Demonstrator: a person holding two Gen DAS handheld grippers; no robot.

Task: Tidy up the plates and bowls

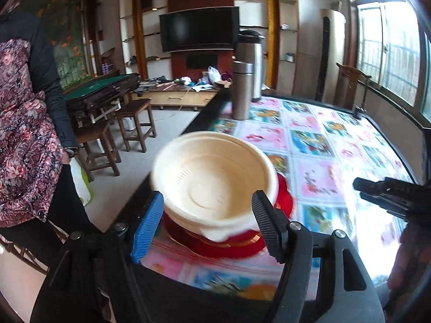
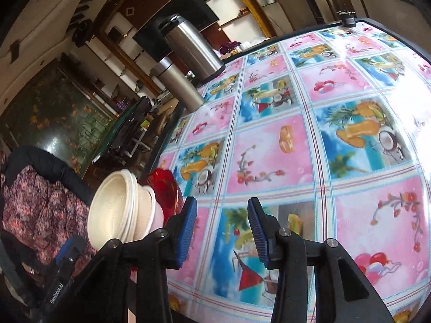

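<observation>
Two shiny metal flasks [image 1: 243,88] stand at 12 o'clock on the tabletop [image 1: 317,156]. A black TV [image 1: 199,28] hangs behind them.

Wide bare tablecloth [image 2: 309,148] right of stacked bowls [image 1: 215,177], two steel flasks [image 1: 246,78] at far edge

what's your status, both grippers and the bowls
Left gripper open around cream bowl stack, not clamped. Right gripper open, empty, over tablecloth. Bowls sit on red plate. Nothing in the way.
</observation>
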